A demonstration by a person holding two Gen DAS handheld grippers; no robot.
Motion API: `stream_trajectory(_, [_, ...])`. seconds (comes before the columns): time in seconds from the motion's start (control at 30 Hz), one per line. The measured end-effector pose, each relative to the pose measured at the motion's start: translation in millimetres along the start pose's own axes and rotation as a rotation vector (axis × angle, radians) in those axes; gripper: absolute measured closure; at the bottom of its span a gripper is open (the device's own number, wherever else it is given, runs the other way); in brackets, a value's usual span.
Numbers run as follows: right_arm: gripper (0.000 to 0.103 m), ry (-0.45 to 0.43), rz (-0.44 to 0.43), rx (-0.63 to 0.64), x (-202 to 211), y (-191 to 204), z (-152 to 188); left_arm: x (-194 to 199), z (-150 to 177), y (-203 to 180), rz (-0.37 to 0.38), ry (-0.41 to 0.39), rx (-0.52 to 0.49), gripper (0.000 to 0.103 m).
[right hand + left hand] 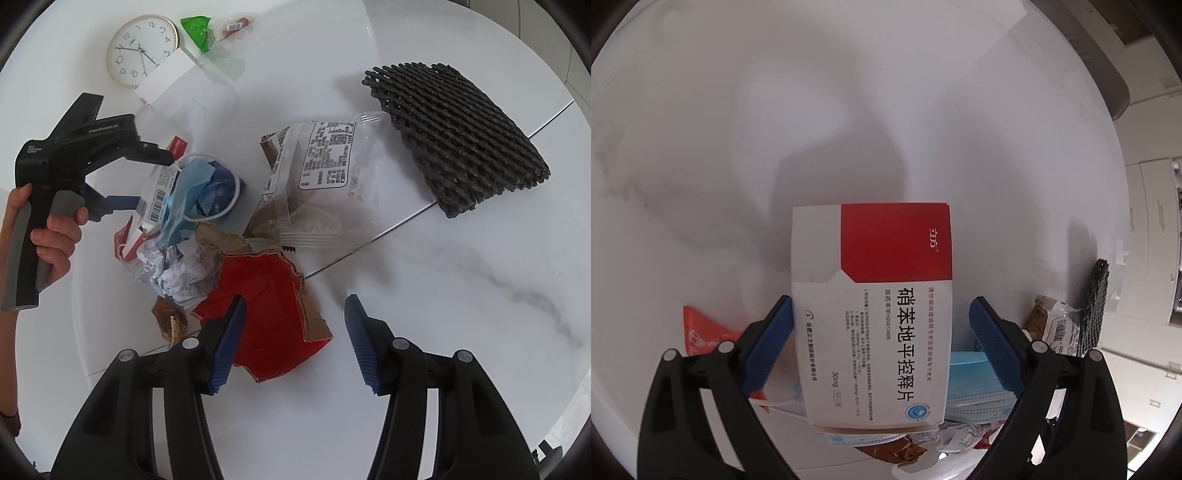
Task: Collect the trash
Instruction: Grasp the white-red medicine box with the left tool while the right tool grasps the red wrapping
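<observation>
Collection judged part-done: a heap of trash is gathered mid-desk, with a crumpled receipt, blue mask and torn red card in it. A stiff medicine box sits between the left hand-held gripper jaws; contact cannot be told. Right hand-held gripper stands open, empty. Black foam net and green wrapper remain outside the heap

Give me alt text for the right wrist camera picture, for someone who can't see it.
The right gripper, jaws open, hovers over torn red cardboard beside a trash pile on a white table. A hand holds the left gripper at the pile's other side; a black foam net lies apart.
</observation>
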State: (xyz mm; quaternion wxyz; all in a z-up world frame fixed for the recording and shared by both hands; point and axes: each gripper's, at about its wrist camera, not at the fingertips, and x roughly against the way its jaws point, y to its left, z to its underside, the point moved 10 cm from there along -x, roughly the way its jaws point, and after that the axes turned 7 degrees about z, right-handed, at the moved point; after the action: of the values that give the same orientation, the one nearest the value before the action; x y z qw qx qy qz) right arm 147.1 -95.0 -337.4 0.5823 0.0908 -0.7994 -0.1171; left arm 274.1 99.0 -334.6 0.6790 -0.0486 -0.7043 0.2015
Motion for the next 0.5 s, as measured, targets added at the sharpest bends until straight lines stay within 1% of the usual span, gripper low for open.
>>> stream_trajectory(0.03, [0.047, 0.0, -0.003, -0.001, 0.2, 0.7, 0.5, 0.0, 2.2, -1.9, -0.005, 0.002, -0.009, 0.013])
stream_trajectory(0.13, [0.047, 0.003, -0.005, -0.002, -0.5, 1.9, 1.9, -7.3, 0.0, -9.7, -0.064, 0.016, -0.055, 0.013])
stream_trajectory(0.2, [0.047, 0.003, -0.001, 0.001, -0.8, 2.3, 2.3, -9.0, -1.4, -12.3, -0.087, 0.007, -0.075, 0.013])
stream_trajectory(0.27, [0.047, -0.001, 0.001, 0.007, 0.6, 2.3, 2.8, -9.7, -2.4, -16.1, -0.087, -0.006, -0.072, 0.024])
stream_trajectory(0.33, [0.048, -0.006, 0.004, 0.009, 1.6, 2.0, 3.5, -9.2, -3.0, -14.8, -0.074, -0.004, -0.07, 0.024])
stream_trajectory(0.4, [0.066, -0.009, 0.002, 0.007, 2.5, 0.7, 3.9, -12.8, -4.7, -19.4, -0.076, -0.013, -0.087, 0.024])
stream_trajectory(0.47, [0.073, -0.003, -0.008, -0.001, 2.2, 0.2, 4.6, -11.1, -6.7, -21.2, -0.071, -0.024, -0.107, 0.025])
stream_trajectory(0.5, [0.081, -0.003, -0.008, -0.001, 2.1, 0.0, 4.1, -9.1, -7.7, -22.3, -0.063, -0.031, -0.115, 0.025])
